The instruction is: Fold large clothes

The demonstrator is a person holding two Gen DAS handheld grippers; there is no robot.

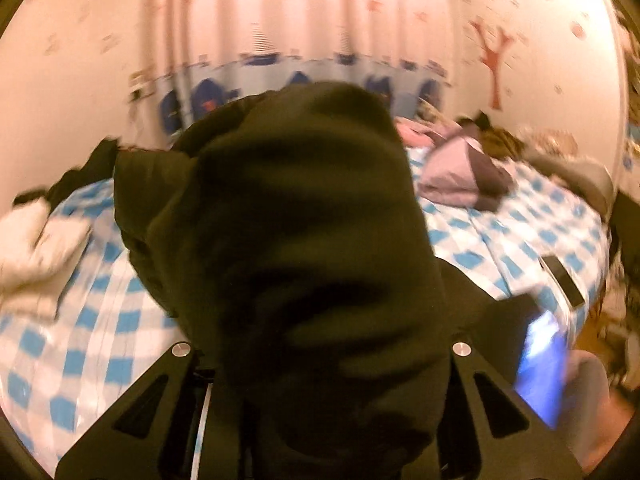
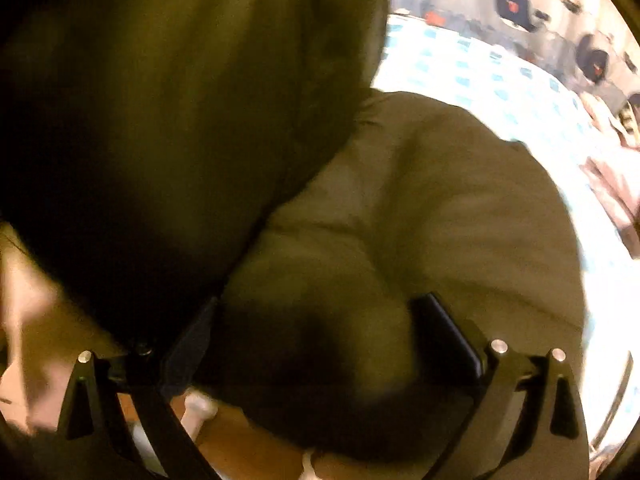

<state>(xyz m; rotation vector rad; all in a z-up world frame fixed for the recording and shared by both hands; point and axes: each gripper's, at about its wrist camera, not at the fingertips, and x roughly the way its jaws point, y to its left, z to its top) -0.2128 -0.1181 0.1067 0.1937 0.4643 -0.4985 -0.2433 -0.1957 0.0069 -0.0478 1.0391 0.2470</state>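
Note:
A large dark olive garment (image 1: 288, 240) hangs bunched in front of my left gripper (image 1: 320, 360) and hides its fingertips; the gripper is shut on the cloth and holds it above the bed. In the right wrist view the same garment (image 2: 400, 208) fills most of the frame. My right gripper (image 2: 316, 336) has its fingers (image 2: 448, 332) spread wide with a thick fold of the cloth bunched between them.
The bed has a blue-and-white checked sheet (image 1: 92, 320). A white garment (image 1: 36, 252) lies at the left, a pink-grey one (image 1: 464, 172) at the back right. A phone (image 1: 560, 276) and a lit screen (image 1: 544, 368) lie at the right edge. Curtains (image 1: 304, 20) hang behind.

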